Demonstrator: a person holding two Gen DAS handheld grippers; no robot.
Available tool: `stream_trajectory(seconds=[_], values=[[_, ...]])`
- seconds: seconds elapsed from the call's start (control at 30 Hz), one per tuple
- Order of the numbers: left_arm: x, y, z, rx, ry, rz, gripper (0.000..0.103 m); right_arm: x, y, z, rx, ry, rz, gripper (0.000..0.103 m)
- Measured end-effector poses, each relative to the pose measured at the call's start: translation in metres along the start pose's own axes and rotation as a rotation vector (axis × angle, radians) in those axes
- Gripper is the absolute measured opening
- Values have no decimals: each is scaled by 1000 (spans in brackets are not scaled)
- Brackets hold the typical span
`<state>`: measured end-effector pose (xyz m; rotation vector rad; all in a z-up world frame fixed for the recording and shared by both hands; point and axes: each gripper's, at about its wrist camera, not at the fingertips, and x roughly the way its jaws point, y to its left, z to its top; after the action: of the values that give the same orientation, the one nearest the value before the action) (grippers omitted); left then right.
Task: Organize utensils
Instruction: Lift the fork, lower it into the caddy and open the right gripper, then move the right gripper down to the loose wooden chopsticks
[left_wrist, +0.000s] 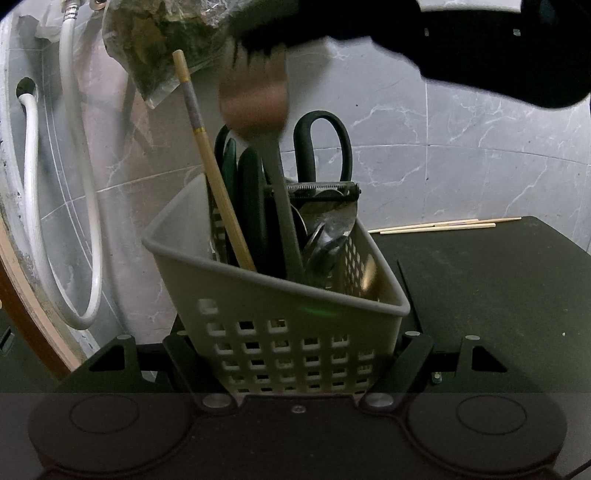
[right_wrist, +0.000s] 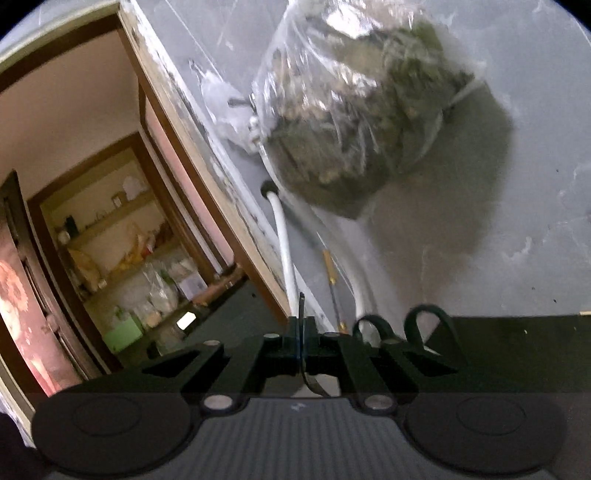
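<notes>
Left claw (left_wrist: 297, 354): low and near, pointing somewhat downward, its two black fingers (left_wrist: 184, 354) clamped on the near wall of the grey perforated plastic utensil basket (left_wrist: 280, 332). The basket stands on the dark worktop (left_wrist: 498, 295) against the grey marble-tiled wall (left_wrist: 443, 140).

Basket contents, left wrist view: one tall wooden chopstick with a banded top (left_wrist: 212, 166) leaning left; black-handled scissors (left_wrist: 325, 147) at the far side; dark green handles (left_wrist: 251, 199); several metal spoons (left_wrist: 325, 236). A blurred fork with a long grey handle (left_wrist: 273, 147) stands tines up in the middle of the basket. The dark body of the right gripper crosses the top of this view, just over the tines.

Loose pale wooden chopsticks (left_wrist: 443, 225) lie on the far worktop by the wall, right of the basket.

Right claw (right_wrist: 301, 343): close to level and rolled. Jaws nearly together, with a thin dark metal piece (right_wrist: 302, 306) standing in the narrow slot; cannot tell whether the pads press on it.

Background: clear plastic bag of dried greens (right_wrist: 351, 118) hanging on the wall; white hoses (left_wrist: 33, 206) at left; open doorway with shelves (right_wrist: 122, 258) far left.
</notes>
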<state>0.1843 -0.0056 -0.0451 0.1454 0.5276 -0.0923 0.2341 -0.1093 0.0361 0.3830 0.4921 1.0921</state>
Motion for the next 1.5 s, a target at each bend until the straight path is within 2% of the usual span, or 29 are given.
stream_trajectory(seconds=[0.03, 0.07, 0.13, 0.2, 0.27, 0.43, 0.67, 0.8, 0.87, 1.03, 1.13, 1.3, 1.5], values=[[0, 0, 0, 0, 0, 0, 78, 1, 0, -1, -7, 9, -13, 23], [0, 0, 0, 0, 0, 0, 78, -1, -1, -2, -16, 12, -21, 49], [0, 0, 0, 4, 0, -1, 78, -7, -1, -3, -33, -5, -32, 68], [0, 0, 0, 7, 2, 0, 78, -16, -1, -2, -50, -16, -39, 73], [0, 1, 0, 8, 3, 0, 78, -28, -4, -2, -62, -34, -76, 87], [1, 1, 3, 8, 10, 2, 78, -61, -24, -10, -15, -51, -181, 102], [2, -2, 6, 9, 21, 6, 78, -96, -66, -37, 109, -5, -388, 103], [3, -2, 8, 7, 30, 10, 78, -109, -95, -48, 109, 61, -497, 103], [4, -2, 9, 6, 35, 13, 78, -113, -117, -44, 59, 112, -524, 103], [4, -3, 11, 1, 46, 21, 79, -120, -189, -16, -180, 268, -587, 103], [5, -5, 11, 0, 54, 32, 79, -121, -238, 0, -226, 328, -629, 103], [4, -8, 13, -10, 73, 52, 79, -120, -299, 13, -228, 399, -622, 103], [5, -13, 16, -24, 87, 77, 80, -109, -320, 17, -278, 441, -562, 103]])
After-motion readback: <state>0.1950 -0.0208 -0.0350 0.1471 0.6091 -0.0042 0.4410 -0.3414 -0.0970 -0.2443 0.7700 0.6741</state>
